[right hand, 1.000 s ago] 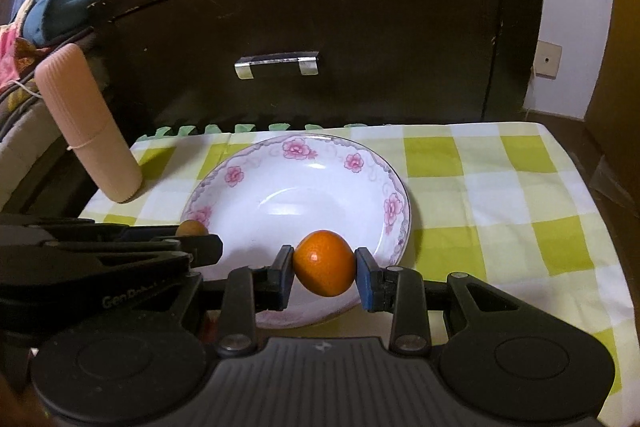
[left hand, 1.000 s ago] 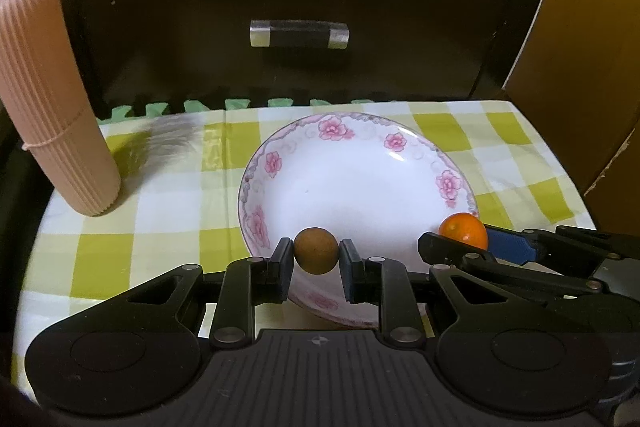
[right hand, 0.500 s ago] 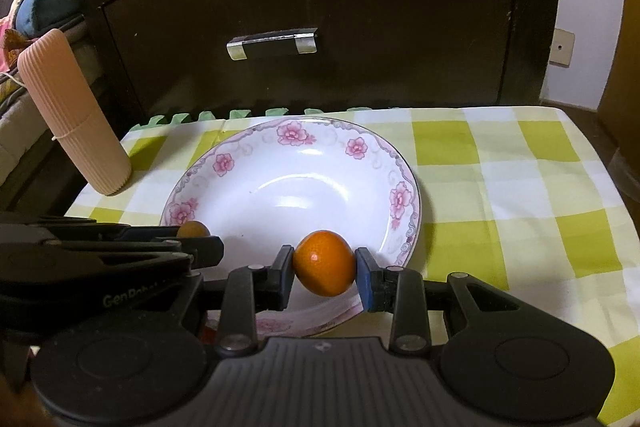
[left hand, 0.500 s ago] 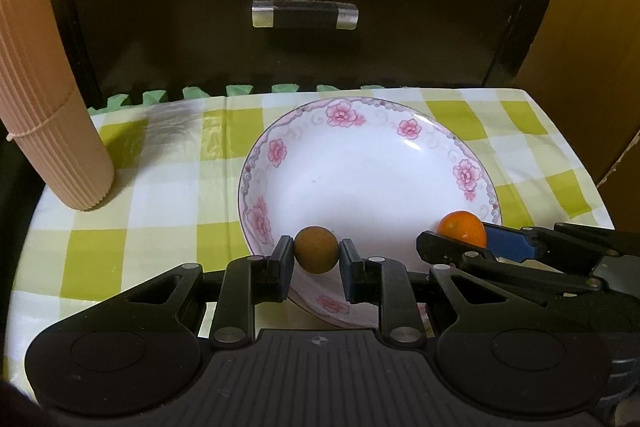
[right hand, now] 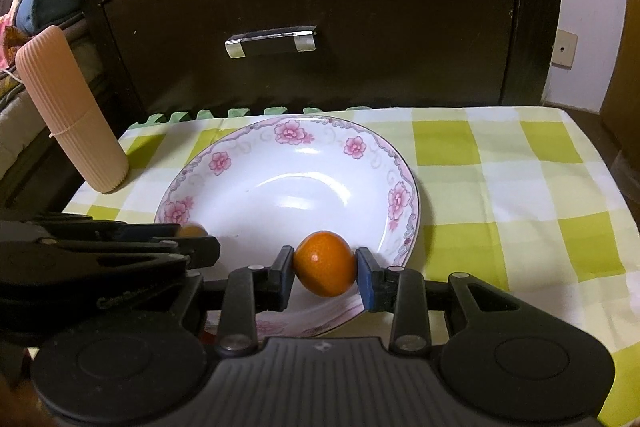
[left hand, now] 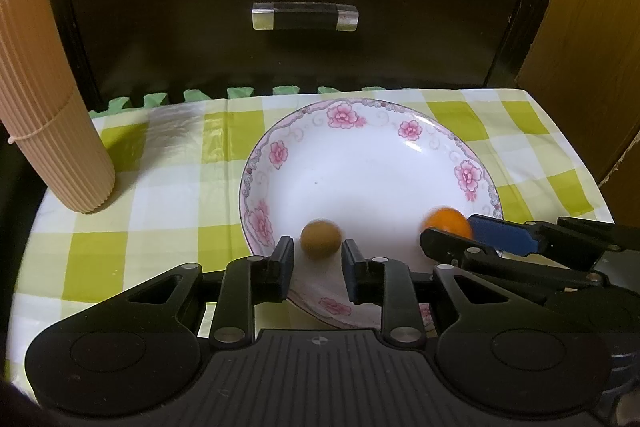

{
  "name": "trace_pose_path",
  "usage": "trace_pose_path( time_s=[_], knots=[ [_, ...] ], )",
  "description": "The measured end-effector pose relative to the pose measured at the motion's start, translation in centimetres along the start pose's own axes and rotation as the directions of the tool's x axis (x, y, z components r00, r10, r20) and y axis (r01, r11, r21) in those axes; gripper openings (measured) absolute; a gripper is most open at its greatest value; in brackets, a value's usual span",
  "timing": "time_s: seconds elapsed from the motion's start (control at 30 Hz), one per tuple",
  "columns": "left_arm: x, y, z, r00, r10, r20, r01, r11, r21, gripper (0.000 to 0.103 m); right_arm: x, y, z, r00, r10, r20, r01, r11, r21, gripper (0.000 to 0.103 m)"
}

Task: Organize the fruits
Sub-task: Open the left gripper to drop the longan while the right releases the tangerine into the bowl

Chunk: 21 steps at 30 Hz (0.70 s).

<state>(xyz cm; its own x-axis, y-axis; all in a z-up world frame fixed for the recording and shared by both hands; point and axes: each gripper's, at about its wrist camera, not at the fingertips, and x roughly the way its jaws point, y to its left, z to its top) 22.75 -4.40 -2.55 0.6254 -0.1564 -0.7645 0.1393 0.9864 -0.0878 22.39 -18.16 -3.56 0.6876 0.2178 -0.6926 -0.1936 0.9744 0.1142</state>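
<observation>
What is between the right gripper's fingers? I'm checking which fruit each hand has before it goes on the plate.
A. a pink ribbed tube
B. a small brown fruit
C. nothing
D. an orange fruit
D: in the right wrist view the right gripper has its two pads pressed against the sides of an orange fruit, held over the near rim of the flowered plate.

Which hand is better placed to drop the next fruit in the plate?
Right. The right tool clamps the orange over the near rim of the plate. The jaws of the left tool have just been opening; the brown fruit sits loose between them.
</observation>
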Motion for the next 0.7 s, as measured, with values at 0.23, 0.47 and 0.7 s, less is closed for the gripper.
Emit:
trace_pose_path(
  time_s=[0.23,0.47,0.7],
  knots=[
    [-0.4,-0.1,0.1,1.000,-0.002,0.002,0.002,1.000,-0.001,0.043,-0.3,-0.2,0.1,1.000,-0.004,0.006,0.004,1.000,0.005,0.033],
    [-1.1,0.0,0.3,1.000,0.005,0.017,-0.005,1.000,-0.004,0.051,-0.9,-0.4,0.2,1.000,-0.013,0.015,0.012,1.000,0.012,0.033],
    [-2.1,0.1,0.1,1.000,0.010,0.022,-0.010,1.000,-0.012,0.053,-1.7,0.0,0.1,1.000,-0.013,0.021,0.013,1.000,0.009,0.033]
  ],
)
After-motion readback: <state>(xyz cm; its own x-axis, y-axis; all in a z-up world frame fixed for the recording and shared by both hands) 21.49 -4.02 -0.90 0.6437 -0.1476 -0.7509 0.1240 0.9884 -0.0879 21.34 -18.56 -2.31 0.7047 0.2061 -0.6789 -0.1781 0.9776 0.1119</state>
